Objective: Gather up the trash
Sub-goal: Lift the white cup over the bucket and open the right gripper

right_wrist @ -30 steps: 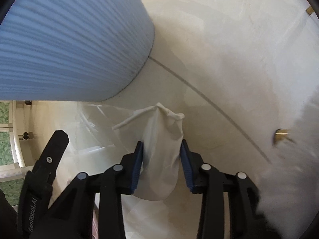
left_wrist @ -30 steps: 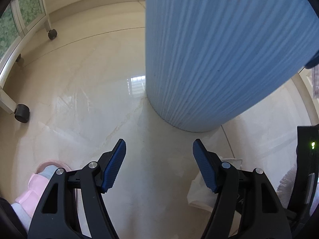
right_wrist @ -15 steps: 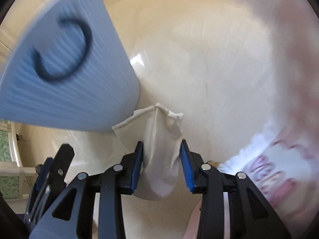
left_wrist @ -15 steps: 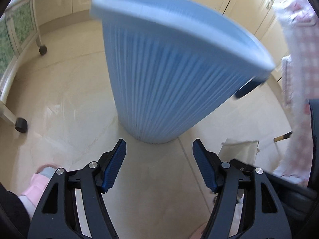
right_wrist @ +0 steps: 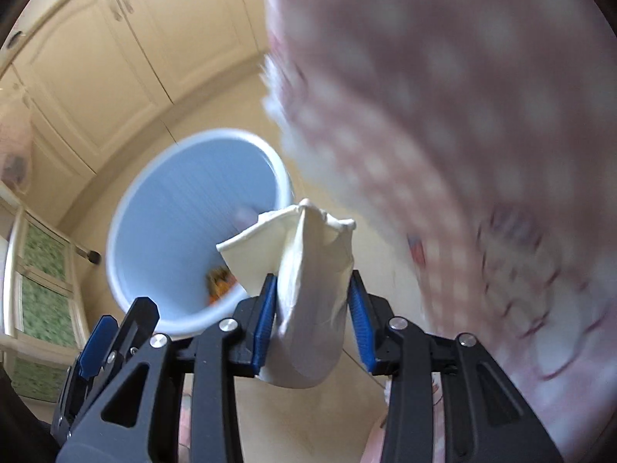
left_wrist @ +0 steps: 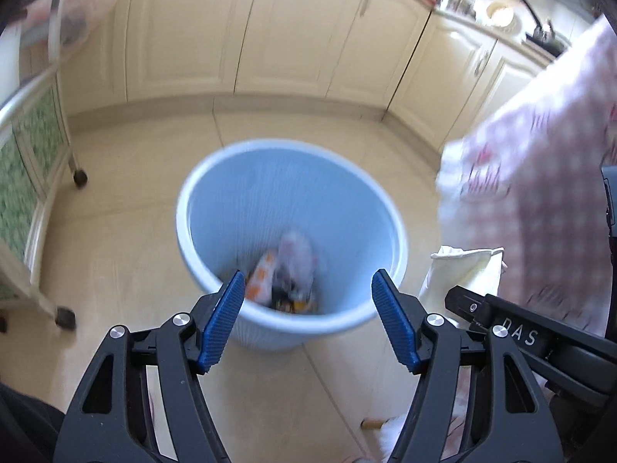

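Observation:
A light blue ribbed bin (left_wrist: 216, 208) stands on the cream floor, with wrappers (left_wrist: 285, 270) lying at its bottom. It also shows in the right wrist view (right_wrist: 181, 216). My left gripper (left_wrist: 308, 316) is open and empty, above the bin's near rim. My right gripper (right_wrist: 312, 308) is shut on a crumpled white paper bag (right_wrist: 308, 293), held above the floor just right of the bin. The bag also shows in the left wrist view (left_wrist: 462, 270).
Cream kitchen cabinets (left_wrist: 293, 31) line the back wall. A wheeled cart with green panels (left_wrist: 27, 177) stands at the left. Pink checked fabric (left_wrist: 540, 193) hangs close on the right and fills much of the right wrist view (right_wrist: 443, 115).
Both grippers have risen from floor level beside the bin to above its rim, so the bin's inside now shows. The right gripper has kept hold of the bag.

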Demonstrator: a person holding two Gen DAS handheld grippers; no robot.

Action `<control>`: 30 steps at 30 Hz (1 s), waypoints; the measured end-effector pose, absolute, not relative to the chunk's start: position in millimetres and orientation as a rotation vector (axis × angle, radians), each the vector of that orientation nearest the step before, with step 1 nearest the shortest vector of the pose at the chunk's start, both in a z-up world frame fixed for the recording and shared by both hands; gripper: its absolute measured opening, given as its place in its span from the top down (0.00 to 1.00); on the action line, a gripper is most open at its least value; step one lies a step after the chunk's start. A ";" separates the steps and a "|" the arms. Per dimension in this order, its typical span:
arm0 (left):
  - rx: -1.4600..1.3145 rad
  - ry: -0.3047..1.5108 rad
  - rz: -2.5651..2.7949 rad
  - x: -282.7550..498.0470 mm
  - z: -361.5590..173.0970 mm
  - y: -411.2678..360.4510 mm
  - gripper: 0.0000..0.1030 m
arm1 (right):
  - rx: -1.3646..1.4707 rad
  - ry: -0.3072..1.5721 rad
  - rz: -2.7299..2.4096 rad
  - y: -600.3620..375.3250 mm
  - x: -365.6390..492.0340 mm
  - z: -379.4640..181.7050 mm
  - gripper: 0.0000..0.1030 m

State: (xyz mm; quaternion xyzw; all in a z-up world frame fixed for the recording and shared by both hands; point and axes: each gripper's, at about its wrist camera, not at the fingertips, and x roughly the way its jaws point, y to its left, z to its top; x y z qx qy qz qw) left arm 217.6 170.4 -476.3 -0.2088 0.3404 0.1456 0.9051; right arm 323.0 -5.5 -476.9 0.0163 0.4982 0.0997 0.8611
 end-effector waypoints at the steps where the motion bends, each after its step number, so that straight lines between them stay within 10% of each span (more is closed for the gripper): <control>1: -0.431 0.689 0.302 218.1 -471.2 174.4 0.37 | 0.030 1.023 0.223 -1.1 324.7 -465.0 0.65; 21: -0.408 0.930 0.501 285.5 -500.3 272.4 0.36 | -0.004 1.033 0.353 136.3 412.3 -504.9 0.65; 30: -0.373 1.006 0.470 303.0 -524.2 276.2 0.71 | -0.020 1.064 0.361 163.0 419.8 -540.2 0.65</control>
